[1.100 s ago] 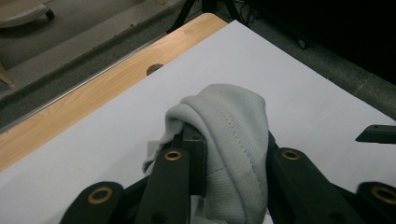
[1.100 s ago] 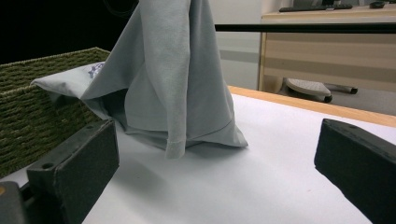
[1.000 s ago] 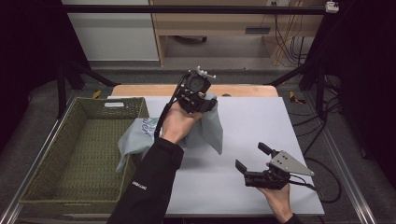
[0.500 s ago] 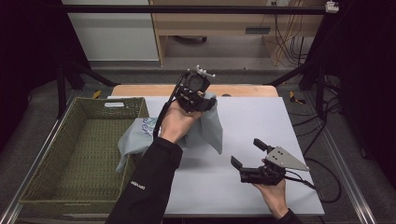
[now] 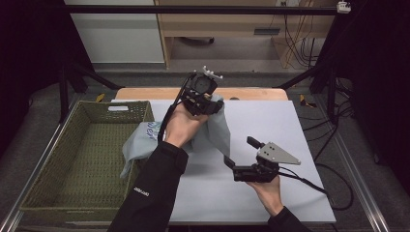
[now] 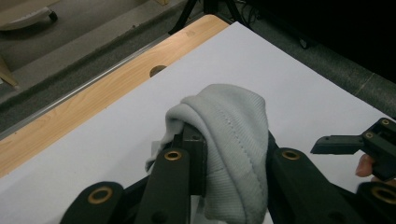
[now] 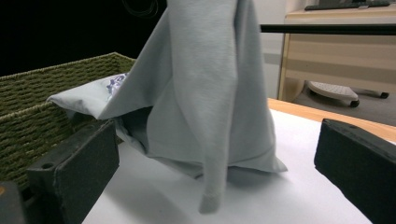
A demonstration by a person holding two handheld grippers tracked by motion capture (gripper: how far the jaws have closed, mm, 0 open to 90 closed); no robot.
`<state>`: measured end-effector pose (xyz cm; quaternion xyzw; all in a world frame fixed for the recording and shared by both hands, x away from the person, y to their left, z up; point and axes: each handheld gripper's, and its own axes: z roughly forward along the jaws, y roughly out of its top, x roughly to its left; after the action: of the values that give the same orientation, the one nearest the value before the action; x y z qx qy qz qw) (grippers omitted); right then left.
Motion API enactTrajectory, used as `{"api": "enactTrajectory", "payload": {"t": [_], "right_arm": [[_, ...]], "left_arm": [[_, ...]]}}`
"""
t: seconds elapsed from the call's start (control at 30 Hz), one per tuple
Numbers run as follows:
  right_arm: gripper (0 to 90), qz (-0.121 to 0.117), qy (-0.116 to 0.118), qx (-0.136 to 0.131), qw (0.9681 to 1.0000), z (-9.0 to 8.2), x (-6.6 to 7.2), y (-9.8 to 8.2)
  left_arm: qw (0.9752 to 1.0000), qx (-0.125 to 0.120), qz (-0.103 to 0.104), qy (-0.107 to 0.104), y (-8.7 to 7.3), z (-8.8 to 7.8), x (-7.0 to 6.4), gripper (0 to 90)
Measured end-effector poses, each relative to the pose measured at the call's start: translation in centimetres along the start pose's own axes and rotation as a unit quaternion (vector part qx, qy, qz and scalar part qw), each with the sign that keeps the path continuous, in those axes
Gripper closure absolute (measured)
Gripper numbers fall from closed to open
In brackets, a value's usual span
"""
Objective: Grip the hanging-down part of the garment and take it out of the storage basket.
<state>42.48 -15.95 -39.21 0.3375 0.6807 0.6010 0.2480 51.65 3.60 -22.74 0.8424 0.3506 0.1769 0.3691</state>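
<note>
One grey sweatshirt (image 5: pixel 212 133), pinched by the left gripper (image 5: pixel 203 94) near the table's (image 5: pixel 290 121) far edge, drapes onto the one wicker basket (image 5: pixel 63 169) rim. Right gripper (image 5: pixel 240 154), jaws spread, hovers over bare near-right tabletop.

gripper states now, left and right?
Left gripper: shut on the light grey knit garment, lifted above the table.
Right gripper: open, holding nothing.

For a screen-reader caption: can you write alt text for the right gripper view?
A grey garment hangs lifted, its lower edge on the white table, between the open right hand-held gripper. A woven green basket stands at the left.
</note>
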Motion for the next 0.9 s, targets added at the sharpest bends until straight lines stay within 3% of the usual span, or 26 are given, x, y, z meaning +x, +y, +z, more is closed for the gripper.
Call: {"api": "enactTrajectory", "payload": {"t": [0.27, 0.3, 0.67, 0.7, 0.9], "right_arm": [[0.3, 0.001, 0.007, 0.008, 0.9999, 2.3, 0.7, -0.3], [0.4, -0.009, 0.006, 0.014, 0.9998, 2.8, 0.7, -0.5], [1.8, 0.001, 0.008, 0.037, 0.9993, 7.2, 0.3, -1.7], [3.4, -0.001, 0.01, 0.039, 0.9992, 8.1, 0.2, -1.7], [10.3, 0.007, 0.012, 0.049, 0.9987, 9.6, 0.0, -1.9]], "left_arm": [[1.0, -0.005, 0.002, 0.003, 0.2, -0.5, -0.1, 74.0], [1.0, -0.005, 0.003, 0.003, 0.2, -0.5, -0.1, 74.0], [1.0, -0.001, 0.009, 0.003, 0.3, -0.7, -0.1, 74.0], [1.0, -0.001, 0.008, 0.003, 0.3, -0.7, -0.1, 74.0], [1.0, -0.004, 0.006, 0.003, 0.3, -0.6, -0.2, 74.0]]}}
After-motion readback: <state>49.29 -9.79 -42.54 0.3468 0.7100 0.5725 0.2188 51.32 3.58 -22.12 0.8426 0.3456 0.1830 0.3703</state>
